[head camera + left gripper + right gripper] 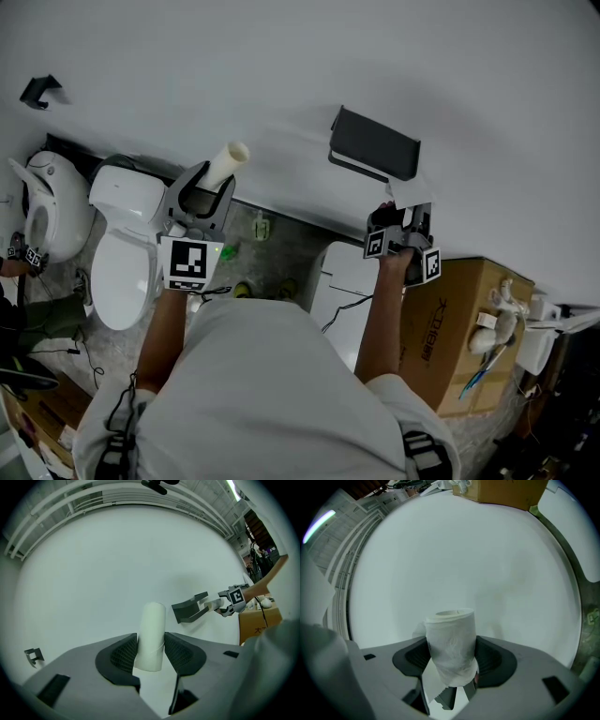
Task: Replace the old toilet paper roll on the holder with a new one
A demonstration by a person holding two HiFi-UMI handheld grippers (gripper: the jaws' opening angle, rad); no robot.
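White wall (281, 66) carries dark grey holder (375, 142). Left claw (150, 649) clenched on bare cream cardboard tube (153, 625); right claw (452, 660) grips thin crinkled white paper roll (451, 639), tail loose.

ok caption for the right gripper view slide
Right gripper, jaws shut on a slim toilet paper roll with a loose sheet trailing, facing a white wall.

Mock bathroom in an industrial hall
A white toilet (127, 234) and a second toilet (47, 211) stand against a plain white wall (281, 56) bearing a dark paper holder (375, 145); a cardboard box (459, 328) sits nearby, bare roof beams (70, 501) overhead.
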